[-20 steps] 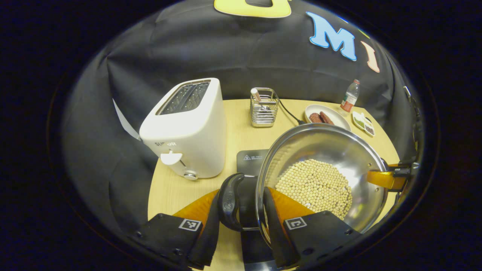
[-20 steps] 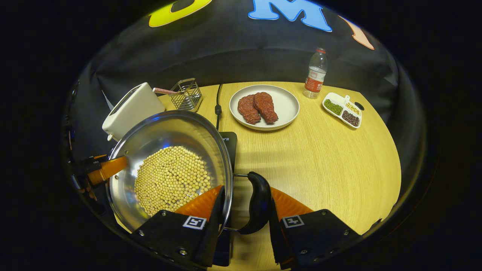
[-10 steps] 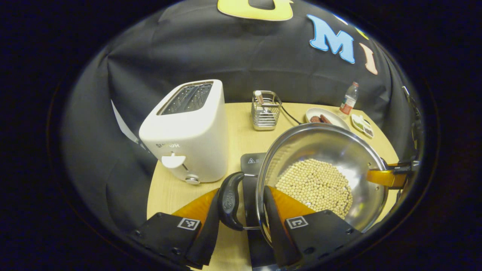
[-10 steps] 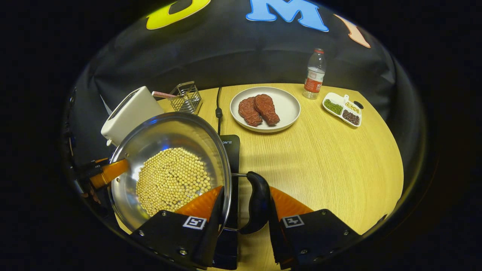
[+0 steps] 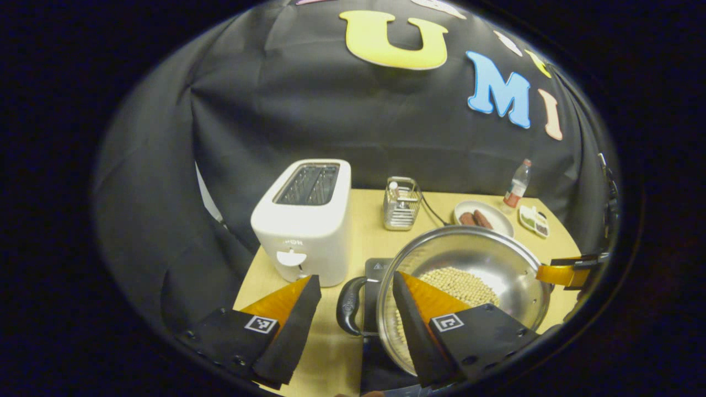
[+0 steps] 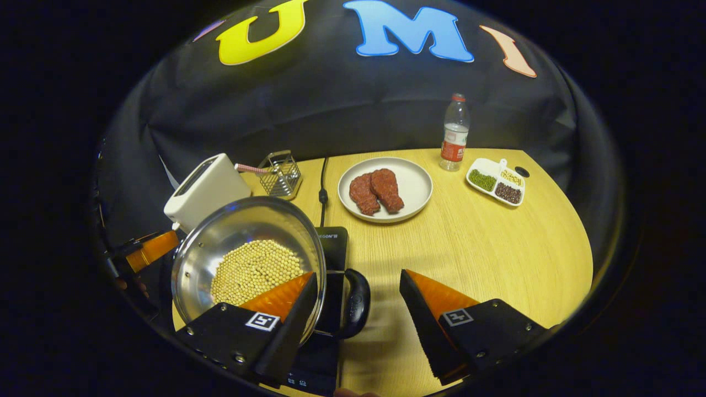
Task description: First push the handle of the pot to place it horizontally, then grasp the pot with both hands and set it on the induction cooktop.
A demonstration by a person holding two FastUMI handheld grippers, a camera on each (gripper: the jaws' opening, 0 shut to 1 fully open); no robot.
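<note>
The wooden table (image 6: 485,242) carries all items. The white toaster (image 5: 306,220) stands at its left rear, slots upward. The steel pot (image 6: 248,259), holding a layer of pale round beans (image 6: 251,267), sits on the black induction cooktop (image 6: 333,245), whose cord runs toward the back wall. A white plate (image 6: 416,184) bearing two red meat pieces (image 6: 375,190) lies behind the cooktop; to its right are a divided dish (image 6: 496,179) of assorted beans and an upright plastic bottle (image 6: 453,132). A wire basket (image 5: 401,204) stands between toaster and plate. The left gripper (image 5: 353,300) has its jaws spread wide, straddling the pot's left handle (image 5: 348,306) without touching it, one finger over the pot's interior. The right gripper (image 6: 357,295) likewise stands with jaws apart around the right handle (image 6: 356,303), clear of it on both sides.
</note>
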